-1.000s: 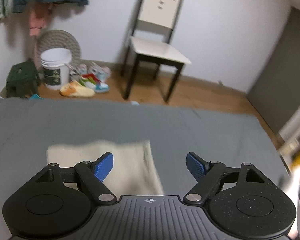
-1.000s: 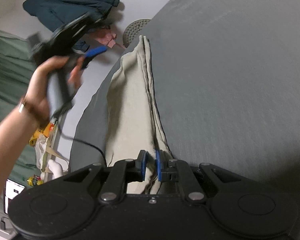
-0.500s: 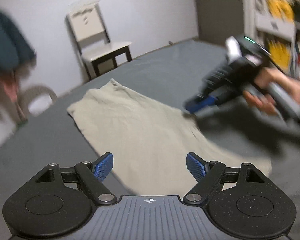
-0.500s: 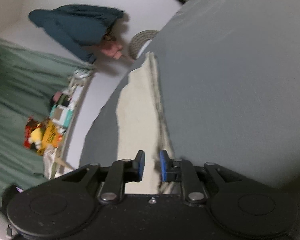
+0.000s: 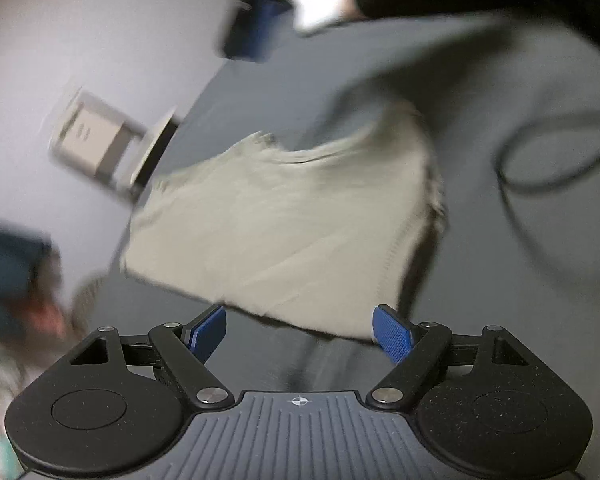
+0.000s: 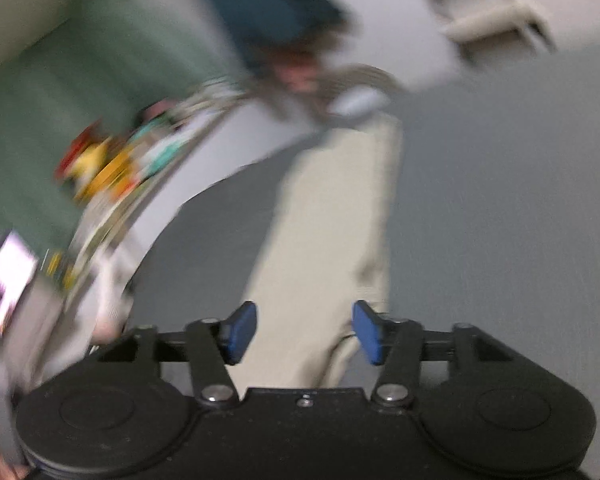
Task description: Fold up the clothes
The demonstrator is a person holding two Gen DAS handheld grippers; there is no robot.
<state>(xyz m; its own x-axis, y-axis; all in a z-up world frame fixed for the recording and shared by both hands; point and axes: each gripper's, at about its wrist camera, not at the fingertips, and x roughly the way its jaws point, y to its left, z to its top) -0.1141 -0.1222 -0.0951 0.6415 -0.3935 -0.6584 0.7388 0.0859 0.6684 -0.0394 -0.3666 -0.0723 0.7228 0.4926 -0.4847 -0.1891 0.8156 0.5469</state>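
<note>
Both jaws spread; beige garment (image 5: 284,216) flat on grey bedsheet (image 5: 500,280)

My bed (image 5: 520,264) has a gray sheet on it. A tan cloth (image 5: 284,224) lies flat on the sheet, folded into a long shape. A black cord (image 5: 512,184) makes a loop on the sheet, just beside the cloth.

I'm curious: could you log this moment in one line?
left gripper: open | right gripper: open | cloth: folded, on bed, released
</note>
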